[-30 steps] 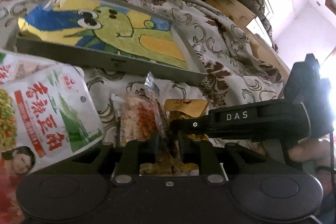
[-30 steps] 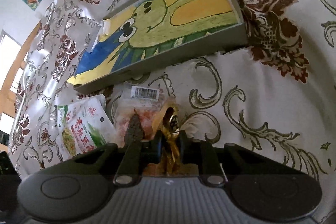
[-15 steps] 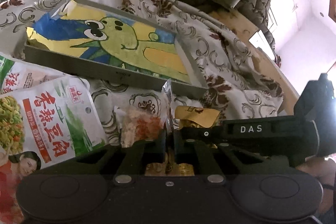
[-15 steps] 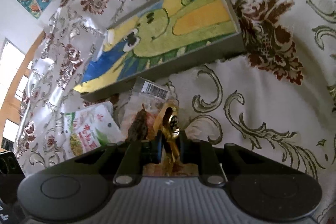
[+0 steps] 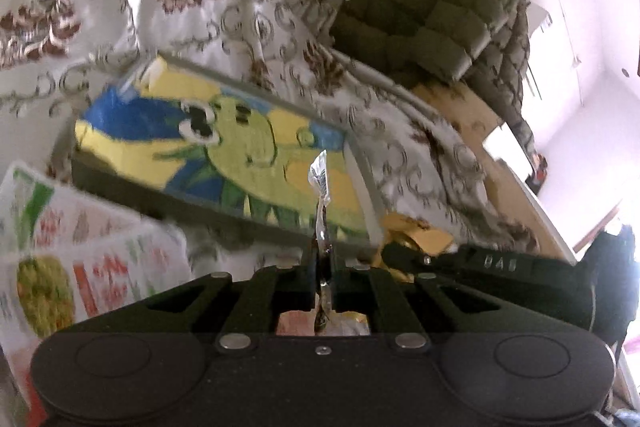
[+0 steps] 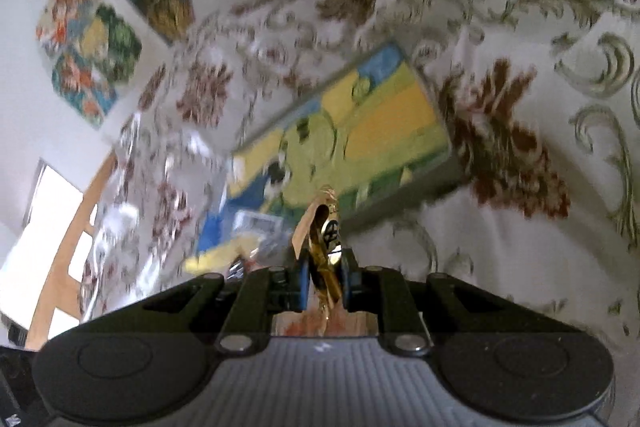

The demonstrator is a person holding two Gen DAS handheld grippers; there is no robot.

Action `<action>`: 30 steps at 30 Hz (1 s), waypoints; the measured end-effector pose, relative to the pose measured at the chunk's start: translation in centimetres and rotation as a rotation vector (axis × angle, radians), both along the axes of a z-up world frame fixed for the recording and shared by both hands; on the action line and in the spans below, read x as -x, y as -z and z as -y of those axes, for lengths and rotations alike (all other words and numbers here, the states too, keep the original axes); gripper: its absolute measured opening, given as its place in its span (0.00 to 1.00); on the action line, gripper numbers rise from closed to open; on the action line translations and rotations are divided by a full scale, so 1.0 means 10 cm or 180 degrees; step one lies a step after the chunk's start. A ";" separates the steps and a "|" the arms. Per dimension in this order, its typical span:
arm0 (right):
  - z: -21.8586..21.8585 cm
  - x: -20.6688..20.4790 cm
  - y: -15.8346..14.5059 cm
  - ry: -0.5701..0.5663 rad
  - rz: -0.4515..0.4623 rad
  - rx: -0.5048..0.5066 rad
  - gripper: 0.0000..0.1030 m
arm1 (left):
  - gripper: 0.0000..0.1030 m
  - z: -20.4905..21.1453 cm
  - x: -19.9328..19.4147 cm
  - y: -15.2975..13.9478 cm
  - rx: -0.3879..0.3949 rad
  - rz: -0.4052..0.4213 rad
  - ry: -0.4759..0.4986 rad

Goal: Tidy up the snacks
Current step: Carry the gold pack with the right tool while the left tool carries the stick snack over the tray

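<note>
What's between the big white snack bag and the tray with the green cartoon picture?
In the left wrist view, only flowered cloth shows between the white snack bag and the tray's dark front wall, though the picture is blurred.

The clear packet [image 5: 320, 183] is glossy plastic film. The gold packet [image 6: 326, 227] is shiny foil. The floral cloth [image 6: 500, 247] looks satin-smooth.

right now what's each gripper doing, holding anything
Left gripper: shut on the clear snack packet, pinched by its edge.
Right gripper: shut on the gold snack packet.
</note>
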State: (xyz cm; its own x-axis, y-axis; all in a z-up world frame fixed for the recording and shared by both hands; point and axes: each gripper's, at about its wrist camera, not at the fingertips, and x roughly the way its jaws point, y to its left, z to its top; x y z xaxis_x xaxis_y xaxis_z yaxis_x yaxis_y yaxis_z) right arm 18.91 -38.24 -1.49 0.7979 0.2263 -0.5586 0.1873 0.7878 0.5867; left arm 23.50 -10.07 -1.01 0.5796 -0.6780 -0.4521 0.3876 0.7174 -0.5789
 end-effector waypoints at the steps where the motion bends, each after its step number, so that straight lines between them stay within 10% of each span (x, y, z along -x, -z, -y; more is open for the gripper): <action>1: 0.03 -0.04 0.00 0.0028 0.0042 0.0016 0.17 | 0.05 0.01 -0.06 -0.04 0.0005 0.0024 -0.0031; 12: 0.29 -0.66 0.10 0.0301 0.0401 -0.0214 0.17 | 0.05 0.40 -0.84 -0.04 -0.0023 0.0024 -0.0212; 30: 0.22 -1.21 0.41 0.0161 0.0052 0.0262 0.27 | 0.06 0.80 -1.36 0.42 -0.0257 -0.0170 -0.0285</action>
